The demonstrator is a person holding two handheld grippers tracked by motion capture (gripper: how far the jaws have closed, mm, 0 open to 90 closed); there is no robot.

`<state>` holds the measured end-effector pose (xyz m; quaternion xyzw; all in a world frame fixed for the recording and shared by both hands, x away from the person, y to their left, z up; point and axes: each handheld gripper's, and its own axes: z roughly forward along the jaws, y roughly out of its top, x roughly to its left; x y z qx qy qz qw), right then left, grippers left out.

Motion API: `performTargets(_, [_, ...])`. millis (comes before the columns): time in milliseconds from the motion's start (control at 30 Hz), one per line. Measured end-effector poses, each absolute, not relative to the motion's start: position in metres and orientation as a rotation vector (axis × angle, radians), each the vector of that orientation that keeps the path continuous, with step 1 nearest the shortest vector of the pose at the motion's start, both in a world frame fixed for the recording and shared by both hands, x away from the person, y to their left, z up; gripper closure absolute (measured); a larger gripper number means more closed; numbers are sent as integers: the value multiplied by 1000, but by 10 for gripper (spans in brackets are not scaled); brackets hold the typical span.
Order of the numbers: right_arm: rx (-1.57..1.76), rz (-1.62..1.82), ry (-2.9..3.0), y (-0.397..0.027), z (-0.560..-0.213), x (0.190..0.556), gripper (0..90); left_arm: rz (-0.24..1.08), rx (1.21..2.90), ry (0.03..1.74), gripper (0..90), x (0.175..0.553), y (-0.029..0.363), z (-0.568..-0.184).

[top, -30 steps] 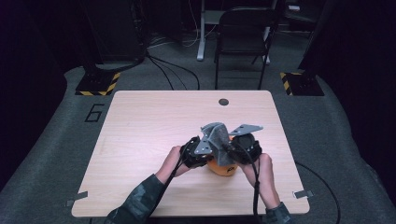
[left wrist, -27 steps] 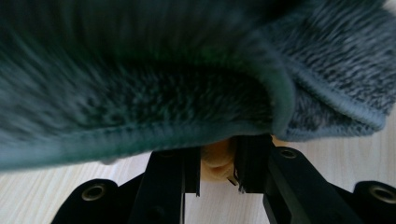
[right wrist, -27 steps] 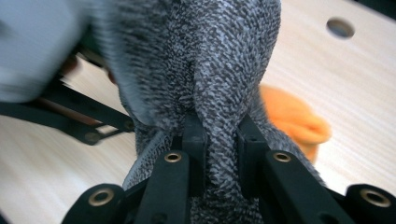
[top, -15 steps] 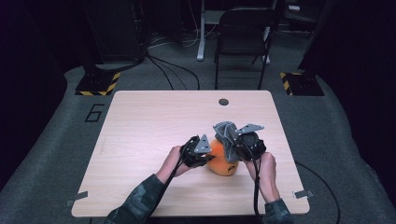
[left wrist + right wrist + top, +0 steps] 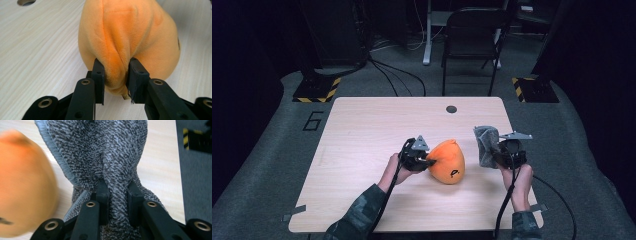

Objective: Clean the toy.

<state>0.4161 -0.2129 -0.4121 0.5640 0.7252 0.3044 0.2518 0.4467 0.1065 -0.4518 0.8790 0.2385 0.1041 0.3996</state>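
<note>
Two things are in hand on the wooden table (image 5: 362, 130). Right of the left gripper (image 5: 428, 161), whose jaws have just been easing apart yet pinch a fold of plush, lies the orange plush toy (image 5: 448, 161). Farther right of the toy, near the table's edge, the right gripper (image 5: 490, 150) is clenched on a grey knitted cloth (image 5: 486, 144). Judging by this, the cloth is being carried clear; next likely comes setting it down flat.
</note>
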Motion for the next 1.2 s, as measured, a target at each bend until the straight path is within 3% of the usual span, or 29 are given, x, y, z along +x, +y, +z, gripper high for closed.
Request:
performTargets(200, [1599, 774, 1996, -220, -432, 424, 761, 229, 2197, 707, 668, 459, 115, -460])
performTargets(333, [1623, 767, 1997, -222, -439, 426, 760, 221, 2170, 782, 601, 467, 121, -466])
performTargets(500, [1634, 746, 2009, -224, -447, 429, 754, 361, 2160, 872, 478, 472, 126, -470])
performTargets(833, [1643, 702, 2037, -224, -465, 435, 709, 408, 2132, 906, 324, 478, 133, -471])
performTargets(933, [1661, 665, 2038, -220, -473, 436, 639, 417, 2131, 925, 272, 477, 135, -469])
performTargets(1000, [1651, 641, 2041, -219, -479, 438, 581, 428, 2136, 934, 163, 477, 135, -469])
performTargets(1067, [1635, 613, 2040, -218, -483, 441, 477, 433, 2121, 946, 146, 475, 137, -468])
performTargets(1167, [1649, 609, 2037, -219, -484, 441, 418, 432, 2114, 944, 137, 474, 140, -465])
performTargets(1200, [1650, 629, 2021, -221, -483, 440, 333, 444, 2097, 948, 127, 472, 143, -463])
